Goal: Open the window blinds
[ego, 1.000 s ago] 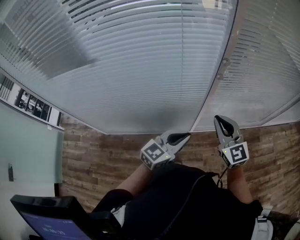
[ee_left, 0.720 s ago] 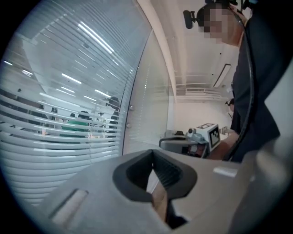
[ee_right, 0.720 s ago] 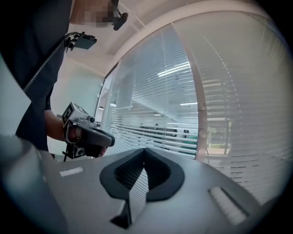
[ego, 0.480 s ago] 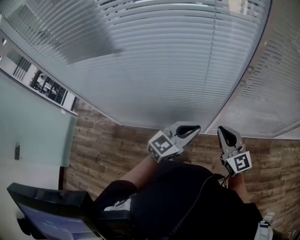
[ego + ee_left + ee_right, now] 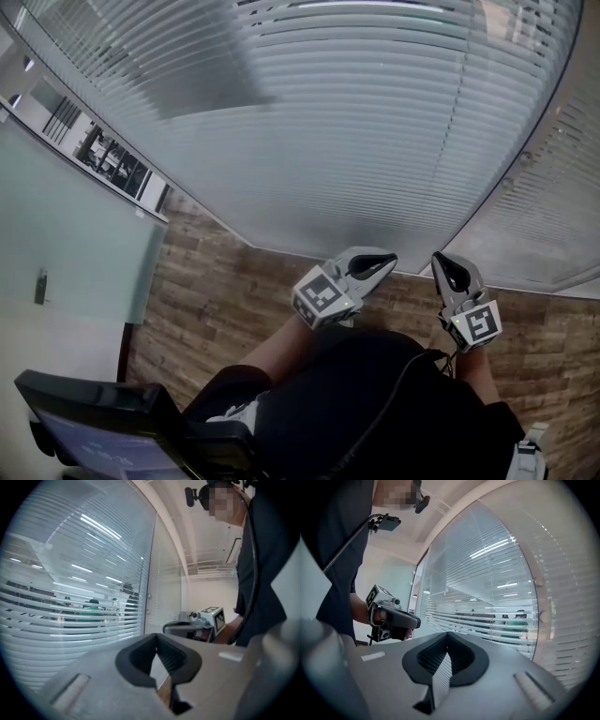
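- Head view: we held the left gripper point(image 5: 382, 262) and the right gripper point(image 5: 440, 260) side by side, low before us, both pointing forward.
- Both sets of jaws were pressed together, empty.
- The window blinds point(image 5: 356, 122) hung just ahead, untouched.

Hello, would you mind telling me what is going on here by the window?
A person stands facing the window blinds with a gripper in each hand. The left gripper and right gripper are both shut and empty, held apart from them. The slats hang lowered over the glass, untouched.
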Motion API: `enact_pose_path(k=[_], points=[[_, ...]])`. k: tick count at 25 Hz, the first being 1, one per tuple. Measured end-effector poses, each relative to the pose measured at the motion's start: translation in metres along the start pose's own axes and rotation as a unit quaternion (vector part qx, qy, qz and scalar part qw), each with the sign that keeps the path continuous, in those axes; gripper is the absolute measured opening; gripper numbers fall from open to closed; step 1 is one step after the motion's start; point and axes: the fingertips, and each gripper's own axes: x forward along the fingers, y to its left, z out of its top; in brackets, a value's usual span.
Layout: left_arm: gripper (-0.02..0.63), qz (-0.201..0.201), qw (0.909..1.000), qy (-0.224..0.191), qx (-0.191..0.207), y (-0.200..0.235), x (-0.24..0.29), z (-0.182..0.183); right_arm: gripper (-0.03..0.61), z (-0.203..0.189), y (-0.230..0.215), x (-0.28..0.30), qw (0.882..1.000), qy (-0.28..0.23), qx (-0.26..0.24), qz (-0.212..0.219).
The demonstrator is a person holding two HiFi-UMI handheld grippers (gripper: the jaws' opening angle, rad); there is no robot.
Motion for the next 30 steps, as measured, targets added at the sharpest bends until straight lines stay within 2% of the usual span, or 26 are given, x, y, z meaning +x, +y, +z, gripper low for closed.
enact_pose_path(k=[9,20,30], points=[[0.004,0.019,0.9998,0.0,-0.005,0.012,-0.018,-0.005,0.006,-0.006,0.009,0.006,1.0,0.02,-0.02,0.013],[0.003,0.006,1.0,0.002,-0.006,0.03,-0.02,-0.011,0.006,-0.009,0.014,0.029,1.0,0.014,-0.021,0.018],[0.003,-0.014,0.9998,0.005,-0.011,0.057,-0.025,-0.012,0.006,-0.003,0.017,0.053,1.0,0.015,-0.024,0.003]])
